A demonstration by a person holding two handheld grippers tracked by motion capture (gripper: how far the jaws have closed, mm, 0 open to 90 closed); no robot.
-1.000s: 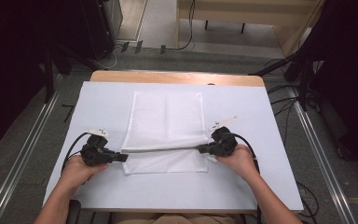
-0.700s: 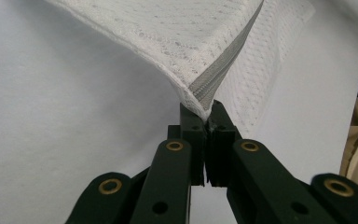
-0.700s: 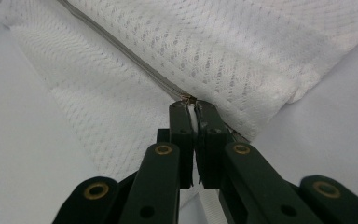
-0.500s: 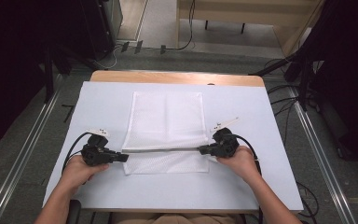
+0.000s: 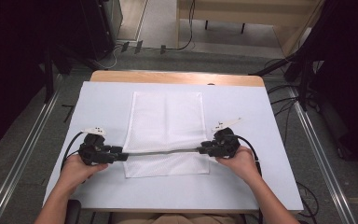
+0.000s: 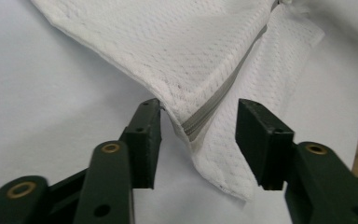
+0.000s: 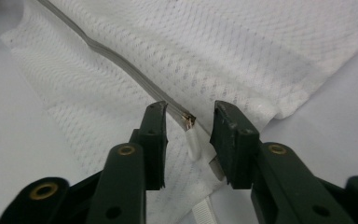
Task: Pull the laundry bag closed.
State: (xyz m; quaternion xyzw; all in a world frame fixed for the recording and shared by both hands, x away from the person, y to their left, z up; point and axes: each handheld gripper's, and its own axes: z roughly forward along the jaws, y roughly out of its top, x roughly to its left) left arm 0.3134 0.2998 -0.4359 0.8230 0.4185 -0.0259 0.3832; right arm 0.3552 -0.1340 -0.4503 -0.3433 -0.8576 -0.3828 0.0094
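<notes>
A white mesh bag (image 5: pixel 167 116) lies flat on the pale table (image 5: pixel 261 121), its near part folded along a grey zipper (image 5: pixel 163 152) that runs left to right. My left gripper (image 5: pixel 123 155) is at the zipper's left end. In the left gripper view it (image 6: pixel 198 121) stands open, the zipper (image 6: pixel 214 100) and the fold's corner lying between the jaws. My right gripper (image 5: pixel 200 150) is at the right end. It (image 7: pixel 189 119) is open too, with the zipper (image 7: pixel 121 63) end and a white pull tab (image 7: pixel 193 142) between the jaws, unclamped.
A wooden strip (image 5: pixel 177 77) borders the table's far edge. Metal rails (image 5: pixel 23 154) run along the floor on both sides, and cables (image 5: pixel 279 88) lie past the right corner. Bare table surface surrounds the bag.
The zipper line between the grippers was slightly bowed and raised; it now runs straight and low over the bag. Both hands have hardly shifted.
</notes>
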